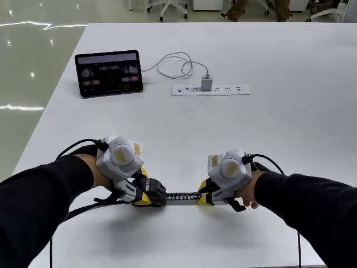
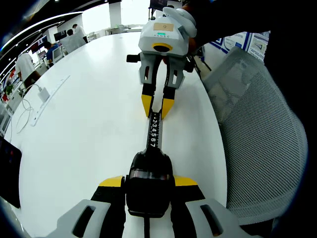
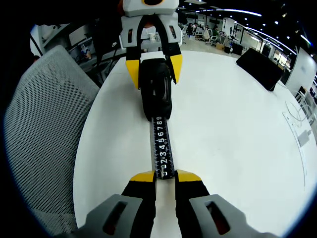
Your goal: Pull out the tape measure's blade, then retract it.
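A black tape measure case [image 1: 154, 192] rests low over the white table, with my left gripper [image 1: 146, 192] shut on it. In the left gripper view the case [image 2: 148, 182] sits between the yellow-tipped jaws. A short length of numbered blade [image 1: 183, 196] runs from the case to my right gripper [image 1: 203, 198], which is shut on the blade's end. The right gripper view shows the blade [image 3: 162, 148] stretching from its tips to the case [image 3: 156, 89]. The right gripper [image 2: 157, 106] faces the left one [image 3: 153, 64] across the blade [image 2: 153, 133].
A dark tablet [image 1: 109, 72] stands at the far left of the table [image 1: 279, 111]. A white power strip [image 1: 211, 89] with a plugged charger and looped cable lies behind the grippers. A grey mesh chair [image 2: 257, 134] stands at the table's near edge.
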The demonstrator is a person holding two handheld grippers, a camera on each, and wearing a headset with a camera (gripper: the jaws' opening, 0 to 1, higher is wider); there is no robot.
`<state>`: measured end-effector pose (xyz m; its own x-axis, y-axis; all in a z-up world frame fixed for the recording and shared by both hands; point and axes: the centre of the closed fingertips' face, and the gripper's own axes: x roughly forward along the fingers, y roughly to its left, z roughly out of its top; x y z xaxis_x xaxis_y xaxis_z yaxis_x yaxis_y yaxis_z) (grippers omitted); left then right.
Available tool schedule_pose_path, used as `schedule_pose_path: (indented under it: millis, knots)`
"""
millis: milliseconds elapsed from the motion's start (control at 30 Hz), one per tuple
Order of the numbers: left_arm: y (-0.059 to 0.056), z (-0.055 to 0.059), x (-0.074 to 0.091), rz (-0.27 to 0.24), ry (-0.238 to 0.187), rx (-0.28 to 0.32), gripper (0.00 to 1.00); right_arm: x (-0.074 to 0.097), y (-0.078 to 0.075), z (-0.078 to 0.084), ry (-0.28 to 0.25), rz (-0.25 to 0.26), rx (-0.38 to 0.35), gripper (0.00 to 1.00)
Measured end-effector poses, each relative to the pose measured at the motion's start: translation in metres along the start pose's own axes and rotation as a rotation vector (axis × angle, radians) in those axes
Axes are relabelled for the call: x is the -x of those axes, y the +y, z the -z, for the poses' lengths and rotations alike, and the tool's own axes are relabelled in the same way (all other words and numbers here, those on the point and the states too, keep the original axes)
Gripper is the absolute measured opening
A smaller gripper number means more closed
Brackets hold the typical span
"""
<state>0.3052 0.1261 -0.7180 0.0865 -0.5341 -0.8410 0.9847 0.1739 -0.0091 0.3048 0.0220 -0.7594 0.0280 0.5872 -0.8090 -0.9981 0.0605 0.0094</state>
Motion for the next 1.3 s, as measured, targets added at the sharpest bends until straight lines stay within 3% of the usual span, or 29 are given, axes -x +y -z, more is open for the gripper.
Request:
schedule_pose_path:
  millis: [1300]
  knots:
    - [0.001, -0.001, 0.0, -0.003, -0.002, 0.004, 0.31, 0.011, -0.002, 0.014, 0.001, 0.001, -0.027, 0.09]
